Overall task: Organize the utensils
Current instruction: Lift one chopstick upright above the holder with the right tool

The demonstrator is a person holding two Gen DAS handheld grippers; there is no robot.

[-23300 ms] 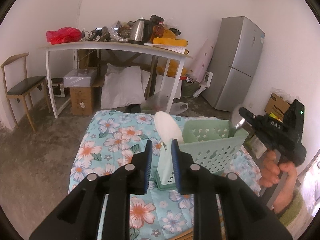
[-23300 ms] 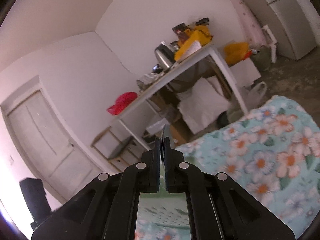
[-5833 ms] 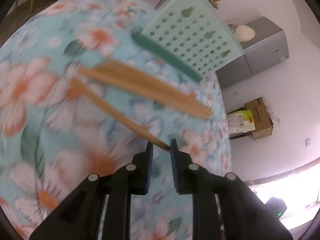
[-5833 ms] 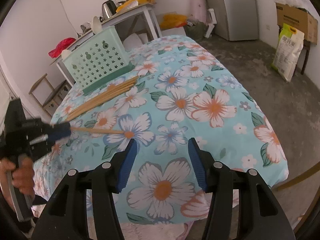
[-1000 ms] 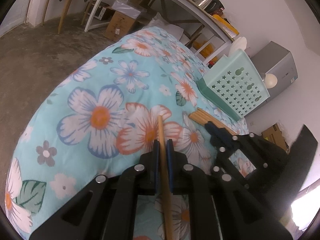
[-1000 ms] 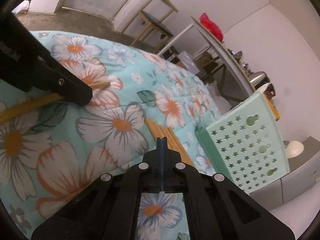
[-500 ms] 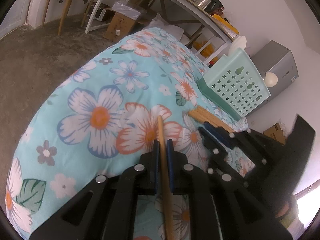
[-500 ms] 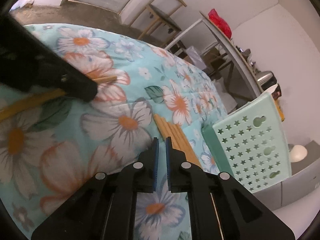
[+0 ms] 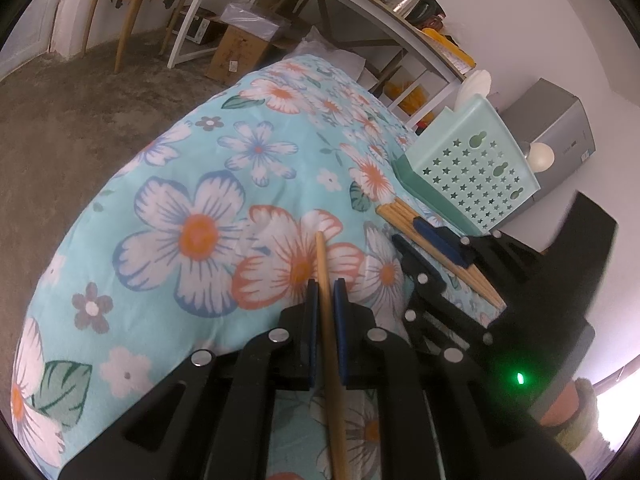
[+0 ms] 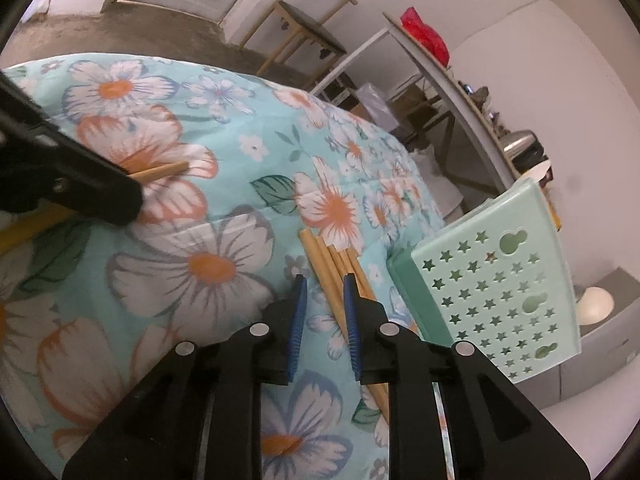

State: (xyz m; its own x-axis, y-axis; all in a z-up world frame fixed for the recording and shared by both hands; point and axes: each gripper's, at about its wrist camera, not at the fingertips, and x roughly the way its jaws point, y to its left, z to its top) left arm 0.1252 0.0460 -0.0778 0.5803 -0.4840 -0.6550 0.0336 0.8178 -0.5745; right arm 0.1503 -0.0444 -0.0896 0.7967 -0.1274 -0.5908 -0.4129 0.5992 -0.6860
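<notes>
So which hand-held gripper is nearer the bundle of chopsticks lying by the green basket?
Right. The right hand-held gripper hovers directly over the bundle of chopsticks, jaws opening around it. The left hand-held gripper sits off to the side, shut on a single chopstick.

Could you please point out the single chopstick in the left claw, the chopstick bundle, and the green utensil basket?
single chopstick point(image 9: 322, 256): left wrist view, bare shaft ahead of the pads.
chopstick bundle point(image 10: 326, 256): right wrist view, near its blunt ends.
green utensil basket point(image 10: 496, 304): right wrist view, star-perforated side wall.
</notes>
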